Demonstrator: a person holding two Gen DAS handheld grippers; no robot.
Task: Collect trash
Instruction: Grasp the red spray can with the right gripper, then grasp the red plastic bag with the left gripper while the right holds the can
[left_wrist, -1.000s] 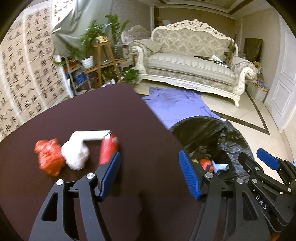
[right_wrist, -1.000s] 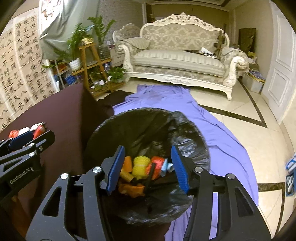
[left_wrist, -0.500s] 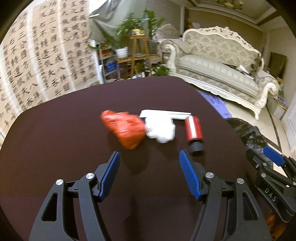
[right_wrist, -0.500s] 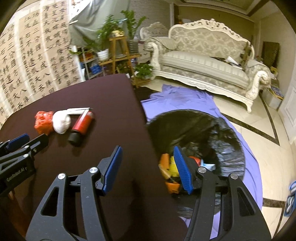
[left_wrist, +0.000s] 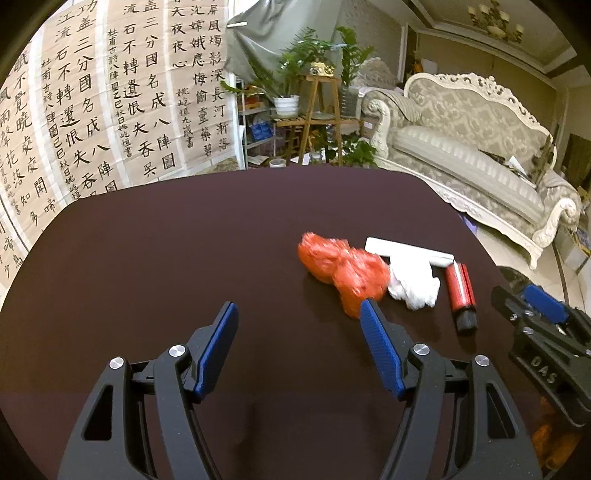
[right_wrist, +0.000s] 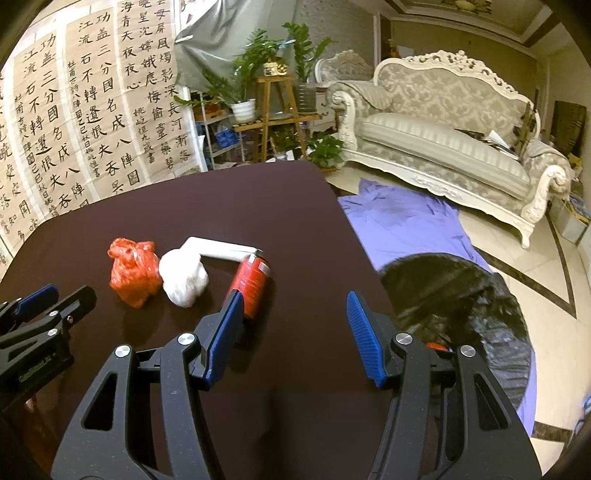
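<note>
Step in hand: reach for the next piece of trash; nothing is gripped yet.

Left gripper (left_wrist: 297, 325): jaws spread wide, empty, hovering over the dark table (left_wrist: 166, 258). Its right fingertip overlaps the near edge of the red bag (left_wrist: 341, 267); contact cannot be told.

Right gripper (right_wrist: 293, 319): jaws spread wide, empty, over the table's right edge, its left fingertip just beside the red can (right_wrist: 251, 282).

Trash remaining, in a touching row at 1 o'clock in the left view: red bag, white wad (left_wrist: 413, 286), white strip (left_wrist: 406, 251) behind it, red can (left_wrist: 460, 286) lying on its side.

Black bin bag (right_wrist: 461, 295): on the floor off the table's right edge, at 3 o'clock in the right view, already holding some scraps.

Next move, as judged: shift the left gripper toward 1 o'clock, straddle the red bag, close, carry to the bin.

Change from a second earlier: both grippers have swung away from the bin to the table; the trash row now sits nearer.
</note>
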